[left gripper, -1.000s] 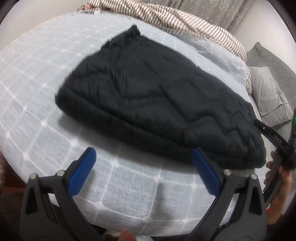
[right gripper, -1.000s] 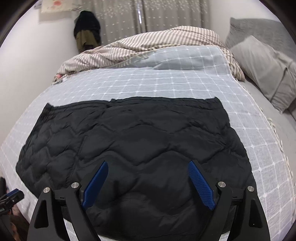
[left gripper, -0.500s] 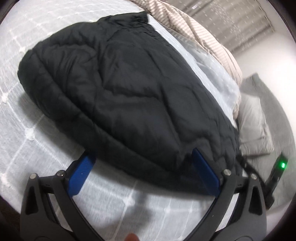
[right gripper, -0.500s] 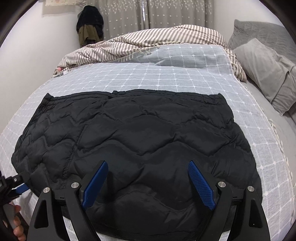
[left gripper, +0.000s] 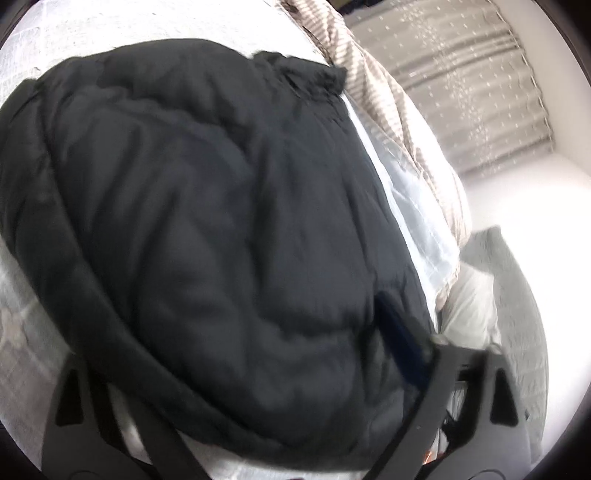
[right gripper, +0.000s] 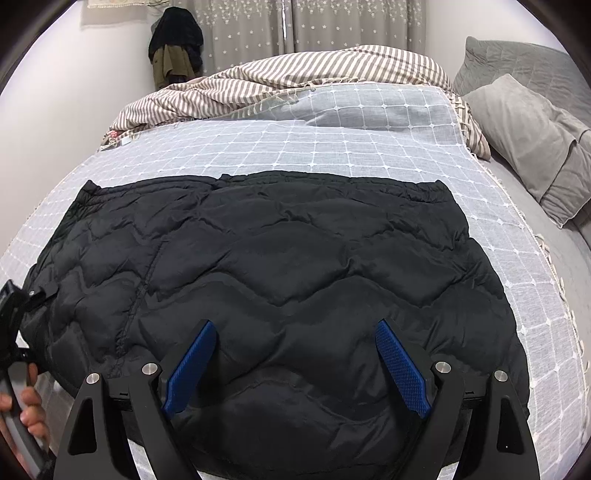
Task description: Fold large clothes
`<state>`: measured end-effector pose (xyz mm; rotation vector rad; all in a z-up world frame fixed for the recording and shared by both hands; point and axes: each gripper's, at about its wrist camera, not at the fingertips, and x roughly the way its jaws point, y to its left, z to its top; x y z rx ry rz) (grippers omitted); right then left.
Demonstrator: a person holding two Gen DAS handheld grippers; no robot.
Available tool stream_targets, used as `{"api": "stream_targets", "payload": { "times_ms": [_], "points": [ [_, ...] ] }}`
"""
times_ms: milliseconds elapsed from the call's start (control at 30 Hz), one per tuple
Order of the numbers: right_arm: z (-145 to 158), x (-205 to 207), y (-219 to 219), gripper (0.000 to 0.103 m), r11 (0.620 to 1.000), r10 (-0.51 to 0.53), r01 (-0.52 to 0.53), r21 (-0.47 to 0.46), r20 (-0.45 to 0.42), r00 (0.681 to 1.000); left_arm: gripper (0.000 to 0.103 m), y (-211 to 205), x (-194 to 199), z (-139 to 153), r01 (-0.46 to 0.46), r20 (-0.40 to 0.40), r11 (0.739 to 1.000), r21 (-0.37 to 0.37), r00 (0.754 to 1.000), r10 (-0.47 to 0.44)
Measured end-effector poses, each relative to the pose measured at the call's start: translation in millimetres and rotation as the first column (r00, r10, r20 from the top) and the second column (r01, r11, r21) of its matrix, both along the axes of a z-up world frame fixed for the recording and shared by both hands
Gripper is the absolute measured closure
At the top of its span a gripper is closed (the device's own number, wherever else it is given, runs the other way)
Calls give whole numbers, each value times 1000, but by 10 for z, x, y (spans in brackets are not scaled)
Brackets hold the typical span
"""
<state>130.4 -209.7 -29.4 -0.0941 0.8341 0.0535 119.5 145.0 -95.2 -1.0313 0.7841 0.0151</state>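
Right wrist view: we look along our right gripper [right gripper: 295, 354] over a black quilted jacket [right gripper: 280, 266] spread flat on the bed.
Jacket: it lies across the near half of the grey grid-pattern bedspread [right gripper: 332, 144], its far hem straight, its near edge running under our frame.
Right jaws: wide apart, blue pads hovering over the jacket's near part, closed on nothing.
Left gripper: seen at the left border of the right wrist view [right gripper: 22, 306], it sits at the jacket's left edge, with a hand [right gripper: 29, 402] on its handle.
Left wrist view: blurred; the jacket [left gripper: 207, 229] fills most of the frame, its edge bulging over our left gripper [left gripper: 258, 387].
Left jaws: the right blue pad is dimly visible against the fabric, the left pad is hidden under it; we cannot tell whether they are apart or clamped.
Beyond the jacket: a striped duvet [right gripper: 306, 77] is bunched at the far side, and grey pillows [right gripper: 524, 136] lie to the right.
Room: star-dotted curtains [right gripper: 332, 26] hang behind, with dark clothes [right gripper: 175, 44] hanging beside them.
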Motion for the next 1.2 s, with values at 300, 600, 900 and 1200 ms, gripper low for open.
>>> {"api": "stream_targets", "payload": {
  "times_ms": [300,600,900,1200],
  "points": [
    [-17,-16,175,13,999,36,-36,-15,-3,999,80,33,-12,312,-32,81,994,106,996,24],
    [-21,-36,244,13,995,91,-91,-35,-7,996,84,86,-121,1053,-94,198,915,392,980,16],
    [-190,89,198,12,988,126,-117,101,-92,988,84,-648,-106,1643,-31,278,715,698,933,-230],
    [-110,104,-97,8,950,128,-95,297,-94,987,81,-1655,31,1777,165,204,555,815,815,-542]
  ]
}}
